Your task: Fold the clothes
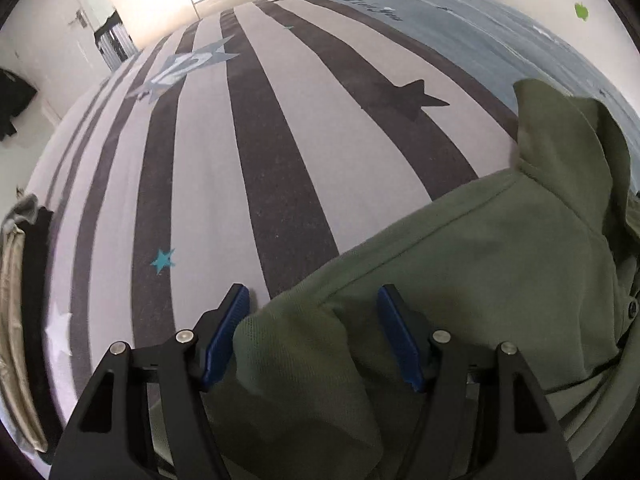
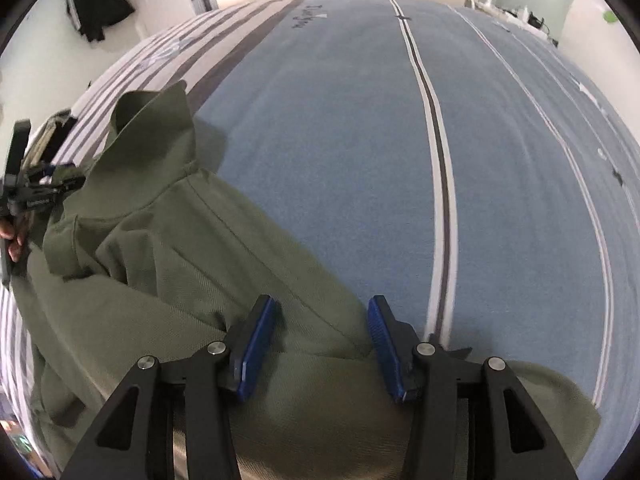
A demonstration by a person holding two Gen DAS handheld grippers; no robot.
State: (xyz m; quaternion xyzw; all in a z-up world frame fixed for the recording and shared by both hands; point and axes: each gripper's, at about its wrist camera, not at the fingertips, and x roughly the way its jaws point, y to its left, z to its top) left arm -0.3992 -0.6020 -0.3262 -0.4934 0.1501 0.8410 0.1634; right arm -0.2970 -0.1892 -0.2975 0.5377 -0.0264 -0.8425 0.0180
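Observation:
An olive-green polo shirt (image 1: 500, 248) lies on the bed, its collar (image 1: 568, 132) standing up at the right. My left gripper (image 1: 314, 300) is open over a shoulder and sleeve of the shirt, with cloth lying between its blue pads (image 1: 224, 336). In the right wrist view the same shirt (image 2: 168, 264) spreads to the left, collar (image 2: 156, 132) raised. My right gripper (image 2: 322, 312) is open above the other shoulder area, its blue pads (image 2: 256, 348) wide apart over the fabric. The left gripper (image 2: 36, 184) shows at the far left edge, held by a hand.
The bed cover has grey and dark stripes (image 1: 248, 128) on one half and blue (image 2: 360, 140) with thin white lines on the other. Folded beige cloth (image 1: 16, 300) lies at the bed's left edge. A dark garment (image 2: 96, 4) hangs on the wall.

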